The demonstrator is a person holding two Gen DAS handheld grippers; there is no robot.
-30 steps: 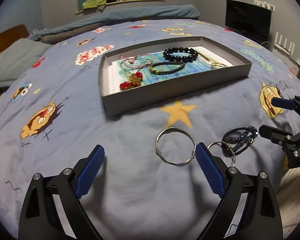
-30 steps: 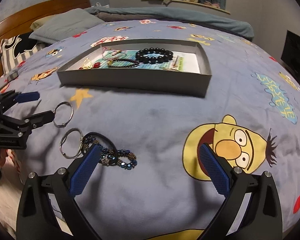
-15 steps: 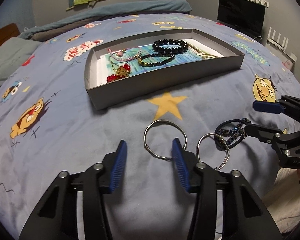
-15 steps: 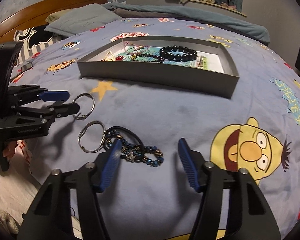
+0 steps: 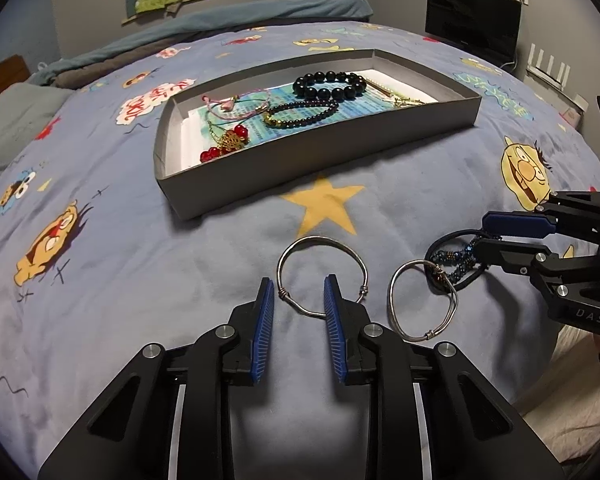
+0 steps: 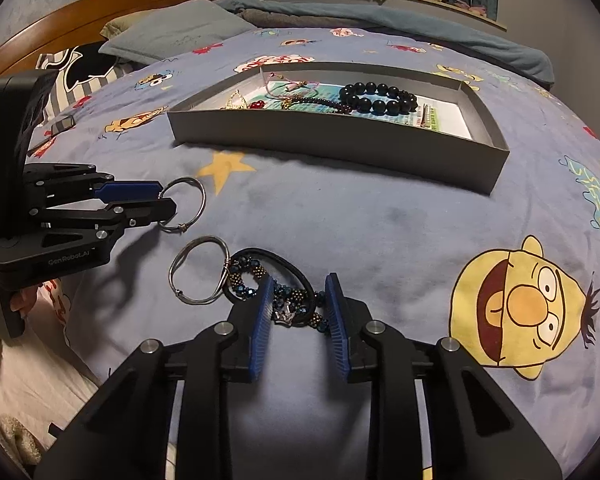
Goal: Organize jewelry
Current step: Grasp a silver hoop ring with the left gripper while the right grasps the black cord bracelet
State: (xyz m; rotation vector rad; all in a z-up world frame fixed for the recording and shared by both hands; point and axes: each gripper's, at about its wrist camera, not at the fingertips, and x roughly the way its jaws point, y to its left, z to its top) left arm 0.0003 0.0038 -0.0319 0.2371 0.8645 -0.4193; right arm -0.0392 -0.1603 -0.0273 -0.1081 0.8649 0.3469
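A grey tray (image 5: 316, 160) on the bedspread holds a black bead bracelet (image 5: 330, 84), a dark bead string, a pink cord bracelet and red-bead pieces. Two silver bangles and a blue beaded hair tie lie in front of it. My left gripper (image 5: 300, 300) is partly open, its fingers either side of the near rim of the left bangle (image 5: 322, 274). My right gripper (image 6: 298, 306) is partly open around the blue beaded hair tie (image 6: 278, 294). The second bangle (image 6: 198, 270) lies between them, touching the hair tie.
The tray (image 6: 340, 140) lies mid-bed on a blue cartoon-print cover. Pillows (image 6: 172, 36) and a wooden headboard are at the left in the right wrist view. A black monitor (image 5: 472, 20) stands beyond the bed. The bed's near edge is just under both grippers.
Both grippers have narrowed from wide open and come down toward the bed. The left one now straddles the bangle's rim, the right one straddles the beaded hair tie.
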